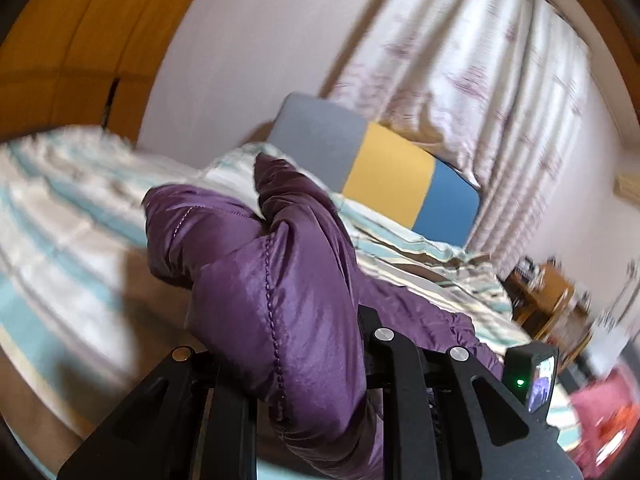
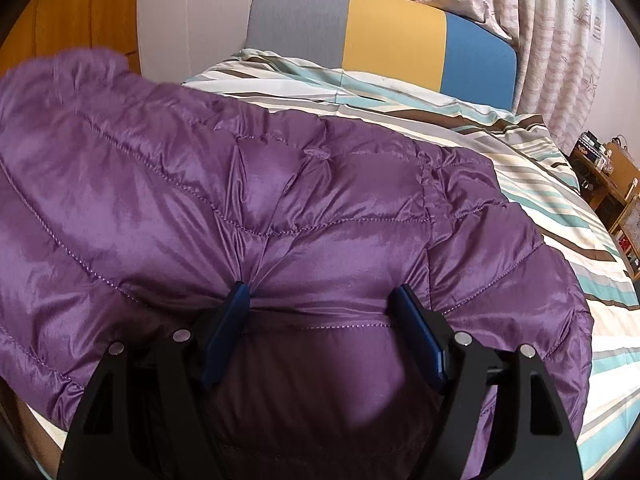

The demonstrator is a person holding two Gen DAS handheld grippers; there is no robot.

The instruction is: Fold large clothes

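A purple quilted puffer jacket point(image 2: 328, 184) lies spread on a striped bed point(image 2: 540, 184). My left gripper point(image 1: 280, 340) is shut on a bunched fold of the jacket point(image 1: 264, 264) and holds it up above the bed; the fabric hides its fingertips. The lifted part shows at the upper left of the right wrist view. My right gripper point(image 2: 320, 300) stands wide, its blue pads point(image 2: 228, 332) dug into the jacket's surface with a puffy panel between them. Fabric puckers at the left pad's tip, but the pads do not pinch it.
A grey, yellow and blue headboard point(image 2: 396, 36) stands at the far end, with pale curtains point(image 2: 560, 52) behind. A wooden wardrobe point(image 1: 80, 40) is at the left. Cluttered wooden shelves point(image 2: 612, 192) stand by the bed's right edge. A black device with a green light point(image 1: 528, 372) sits close right of my left gripper.
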